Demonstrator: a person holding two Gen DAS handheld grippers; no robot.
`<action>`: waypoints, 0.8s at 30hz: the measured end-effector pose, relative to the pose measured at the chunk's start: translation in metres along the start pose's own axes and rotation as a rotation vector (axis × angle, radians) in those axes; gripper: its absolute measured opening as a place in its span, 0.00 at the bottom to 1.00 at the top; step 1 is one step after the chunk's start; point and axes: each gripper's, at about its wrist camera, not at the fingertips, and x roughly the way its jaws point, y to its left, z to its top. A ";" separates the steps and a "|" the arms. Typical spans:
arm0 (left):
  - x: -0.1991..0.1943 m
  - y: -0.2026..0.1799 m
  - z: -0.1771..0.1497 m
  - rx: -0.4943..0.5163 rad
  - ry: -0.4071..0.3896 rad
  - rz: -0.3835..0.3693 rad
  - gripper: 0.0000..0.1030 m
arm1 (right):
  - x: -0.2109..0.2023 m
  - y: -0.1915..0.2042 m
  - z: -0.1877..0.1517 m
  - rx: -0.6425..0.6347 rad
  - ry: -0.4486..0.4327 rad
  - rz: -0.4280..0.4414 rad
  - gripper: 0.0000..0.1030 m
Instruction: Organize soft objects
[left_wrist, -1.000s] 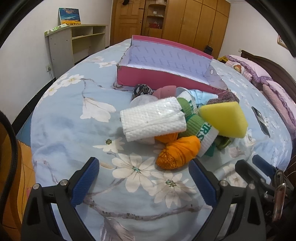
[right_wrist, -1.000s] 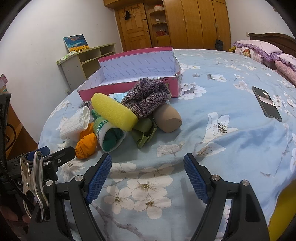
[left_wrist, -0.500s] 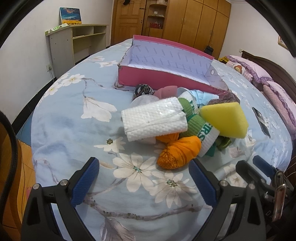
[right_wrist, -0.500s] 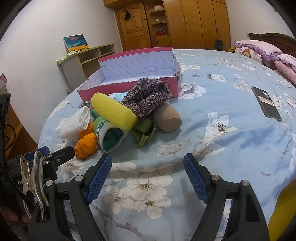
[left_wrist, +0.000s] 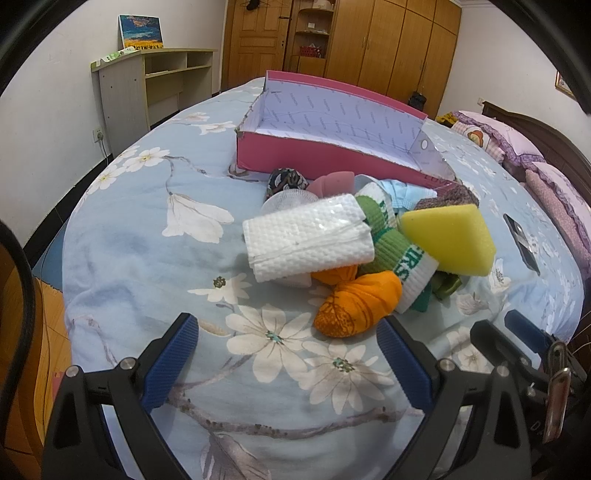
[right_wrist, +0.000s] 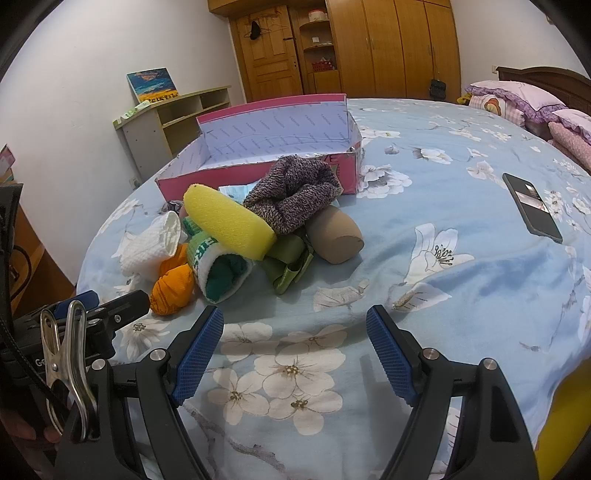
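My left gripper (left_wrist: 288, 354) and right gripper (right_wrist: 295, 343) both hover with fingers spread wide, holding nothing, over the floral bed (right_wrist: 461, 266). At twelve o'clock lies the soft pile: orange sock (left_wrist: 358, 308), white cloth (left_wrist: 306, 236), yellow sponge (right_wrist: 229, 221). Just behind it sits the pink box (right_wrist: 255, 177).

Both grippers (left_wrist: 288, 354) (right_wrist: 295, 343) were black plastic with ribbed blue fingers (right_wrist: 199, 349), silver screws (right_wrist: 157, 355) at the joints and a steel clip (right_wrist: 68, 365).
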 end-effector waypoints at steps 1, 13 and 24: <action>0.000 0.000 0.000 0.000 0.000 0.000 0.97 | 0.000 0.001 0.000 0.000 0.001 0.000 0.79; -0.003 0.000 0.002 0.005 -0.009 -0.008 0.97 | 0.000 0.000 0.000 0.000 0.001 0.000 0.79; -0.004 0.003 0.010 0.012 -0.022 -0.017 0.97 | 0.004 -0.003 0.004 0.001 0.025 0.034 0.79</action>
